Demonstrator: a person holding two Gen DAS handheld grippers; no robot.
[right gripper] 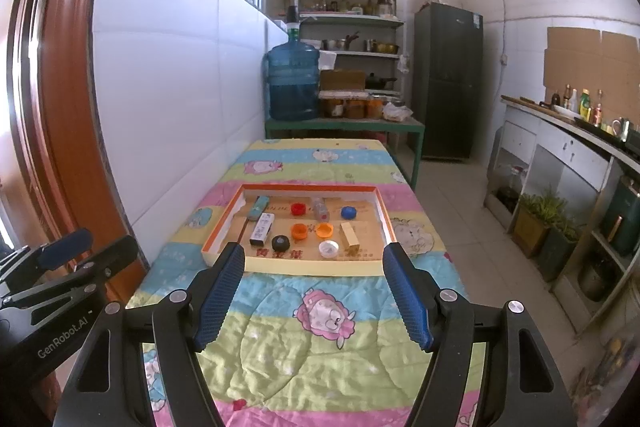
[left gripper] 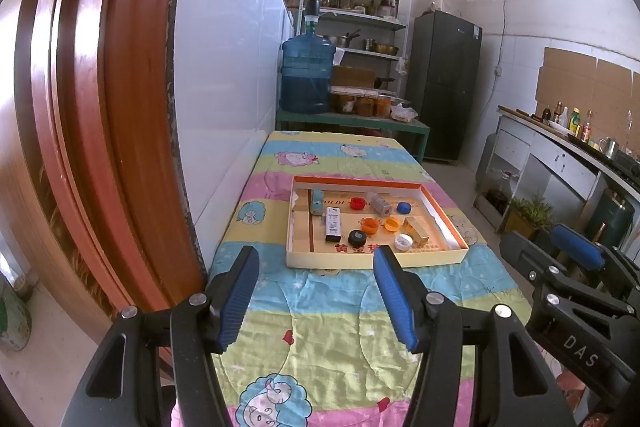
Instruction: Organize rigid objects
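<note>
Water jug [right gripper: 293, 83]; fridge [right gripper: 446, 79]; shelf unit [right gripper: 352, 19]

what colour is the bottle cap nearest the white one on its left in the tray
Black: the black cap sits left of the white cap, clearest in the right wrist view.

Shallow cardboard tray [right gripper: 224, 223] with orange inner rim, flat on quilt-covered counter [right gripper: 320, 315]. Inside: red cap [right gripper: 298, 208], blue cap [right gripper: 348, 212], two orange caps [right gripper: 300, 231] (side by side, mid-tray), black cap [right gripper: 280, 243], white cap [right gripper: 329, 248], clear small bottle [right gripper: 320, 209] lying down, gold box [right gripper: 349, 238] upright, white-and-black box [right gripper: 262, 228] and teal box [right gripper: 258, 207] lying flat at left.
</note>
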